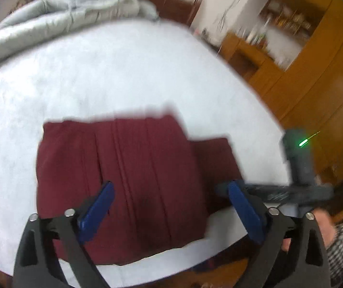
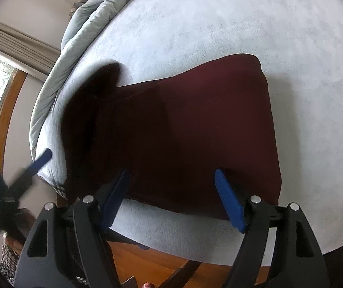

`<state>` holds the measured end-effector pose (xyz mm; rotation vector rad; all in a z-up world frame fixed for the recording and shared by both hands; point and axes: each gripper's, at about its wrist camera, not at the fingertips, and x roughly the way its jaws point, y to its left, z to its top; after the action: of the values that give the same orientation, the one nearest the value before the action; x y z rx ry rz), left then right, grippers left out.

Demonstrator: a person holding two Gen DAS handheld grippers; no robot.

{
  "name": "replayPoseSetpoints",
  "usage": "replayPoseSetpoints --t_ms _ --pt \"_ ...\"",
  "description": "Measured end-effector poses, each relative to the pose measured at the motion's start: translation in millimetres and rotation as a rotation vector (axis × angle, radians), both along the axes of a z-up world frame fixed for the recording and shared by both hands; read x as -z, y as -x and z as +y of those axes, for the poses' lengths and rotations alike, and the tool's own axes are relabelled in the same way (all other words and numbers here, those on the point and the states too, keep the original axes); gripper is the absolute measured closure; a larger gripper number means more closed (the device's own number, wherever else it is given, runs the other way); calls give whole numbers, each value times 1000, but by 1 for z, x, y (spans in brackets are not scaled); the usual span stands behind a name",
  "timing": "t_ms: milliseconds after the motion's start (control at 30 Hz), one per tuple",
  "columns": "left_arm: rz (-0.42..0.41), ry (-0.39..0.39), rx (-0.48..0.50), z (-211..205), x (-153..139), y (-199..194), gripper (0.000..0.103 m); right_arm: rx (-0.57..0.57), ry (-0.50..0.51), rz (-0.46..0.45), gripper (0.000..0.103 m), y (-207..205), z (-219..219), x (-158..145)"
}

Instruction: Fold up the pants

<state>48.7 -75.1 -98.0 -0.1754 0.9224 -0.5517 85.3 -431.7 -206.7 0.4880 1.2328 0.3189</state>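
Maroon pants (image 1: pixel 128 180) folded into a compact stack, lower centre of frame, flat on the white bed (image 1: pixel 123 72) near its front edge. Left gripper (image 1: pixel 169 206) fingers spread wide, nothing between. Right gripper (image 2: pixel 171 196) fingers released, hovering over the near fold, likely freed for smoothing

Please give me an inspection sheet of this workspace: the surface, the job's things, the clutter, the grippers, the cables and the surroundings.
Surface: bed with white cover, mostly bare.
Job's things: maroon pants, folded into a compact stack near the bed's front edge.
Clutter: grey duvet bunched at the far end.
Grippers: left gripper open, nothing between its jaws; right gripper open above the pants' near edge, not pressing on them.
Cables: nothing seen.
Surroundings: wooden cabinet, wooden floor, window with curtain.
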Motion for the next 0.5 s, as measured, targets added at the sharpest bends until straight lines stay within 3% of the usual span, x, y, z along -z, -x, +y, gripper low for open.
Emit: replayPoseSetpoints --t_ms 133,400,500 --pt "9 -37 -19 -1 -6 -2 4 1 0 0 28 -1 -2 -3" --pt "143 -139 -306 90 38 -21 4 -42 -75 -5 16 -15 12 -24" --pt "188 -195 -344 101 51 -26 4 -71 -102 32 14 -25 28 -22"
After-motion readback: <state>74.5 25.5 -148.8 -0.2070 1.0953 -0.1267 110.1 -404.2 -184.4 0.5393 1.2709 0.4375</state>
